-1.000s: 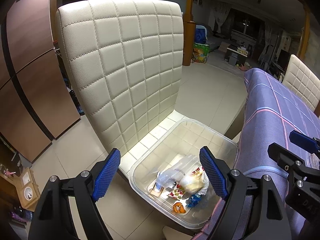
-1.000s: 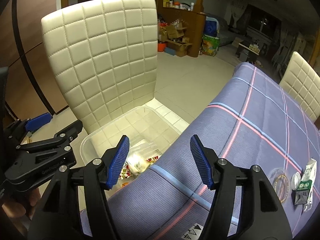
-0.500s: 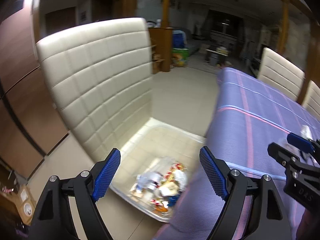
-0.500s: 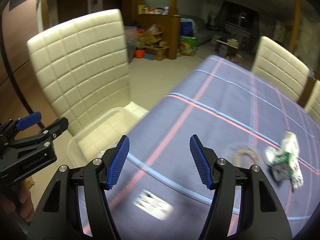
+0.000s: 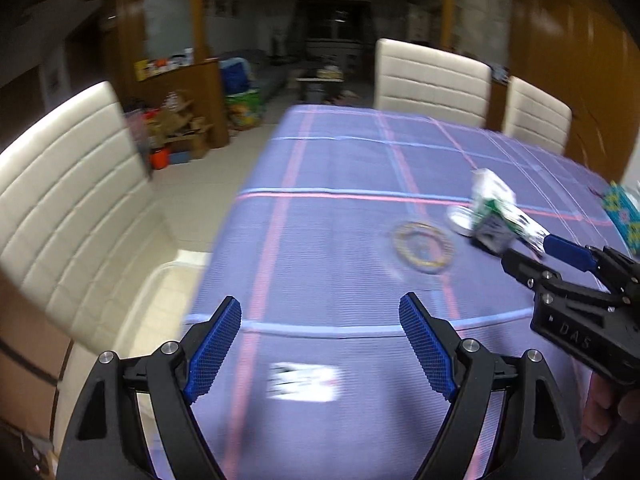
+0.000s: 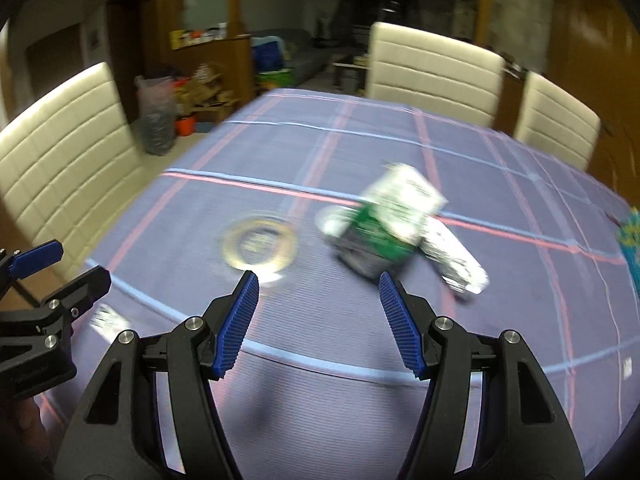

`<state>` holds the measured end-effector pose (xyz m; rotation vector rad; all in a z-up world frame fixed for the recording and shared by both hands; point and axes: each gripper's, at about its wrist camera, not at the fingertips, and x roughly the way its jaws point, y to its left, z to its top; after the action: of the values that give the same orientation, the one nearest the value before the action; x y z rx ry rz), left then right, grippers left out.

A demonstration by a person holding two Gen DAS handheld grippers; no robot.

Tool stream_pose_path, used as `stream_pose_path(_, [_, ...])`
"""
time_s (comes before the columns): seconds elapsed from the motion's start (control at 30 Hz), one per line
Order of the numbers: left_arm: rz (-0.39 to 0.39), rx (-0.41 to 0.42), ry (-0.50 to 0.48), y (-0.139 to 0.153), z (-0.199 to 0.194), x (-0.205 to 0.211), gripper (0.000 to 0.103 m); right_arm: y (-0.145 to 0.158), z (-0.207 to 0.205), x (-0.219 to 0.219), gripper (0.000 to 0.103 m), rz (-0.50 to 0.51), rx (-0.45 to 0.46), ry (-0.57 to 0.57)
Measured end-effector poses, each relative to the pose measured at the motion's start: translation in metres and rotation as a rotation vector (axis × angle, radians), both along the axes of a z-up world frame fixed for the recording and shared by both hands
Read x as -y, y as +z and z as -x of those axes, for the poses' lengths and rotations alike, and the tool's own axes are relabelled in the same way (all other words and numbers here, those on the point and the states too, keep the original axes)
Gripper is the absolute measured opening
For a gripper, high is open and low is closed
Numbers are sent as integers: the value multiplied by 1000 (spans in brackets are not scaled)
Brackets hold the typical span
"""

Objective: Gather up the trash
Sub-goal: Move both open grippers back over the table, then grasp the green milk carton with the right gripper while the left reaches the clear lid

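Both claws empty, jaws apart: right gripper [image 6: 318, 304] over the tablecloth [image 6: 500, 320], near the crumpled green-white wrapper [image 6: 394, 220] and ring lid [image 6: 260, 245]; left gripper [image 5: 320, 340] further back. Frames blurred.

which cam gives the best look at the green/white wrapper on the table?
Right wrist. The green and white wrapper lies large and near centre, just ahead of the open right tool, though motion-blurred. In the left wrist view the wrapper is smaller, off to the right, and its near end is hidden behind the right tool's finger.
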<state>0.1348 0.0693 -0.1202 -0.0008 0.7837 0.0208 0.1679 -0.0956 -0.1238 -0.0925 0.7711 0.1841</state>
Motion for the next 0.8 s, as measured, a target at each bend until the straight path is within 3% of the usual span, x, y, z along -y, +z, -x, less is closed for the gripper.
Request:
stream_pose_path(0.13, [-4,-36,-48,-9,-15,35,80,-5,-12,47,63,-23,-24,-86])
stream_pose_path(0.4, [20,-106,-59,-24,-58,66,79,-19,-36,84,63,-31,-58,-118])
stream_pose_path(0.8, [-17,-152,-58,-48,-88,75,80,-7,-56,60,65,-202,-66,-19])
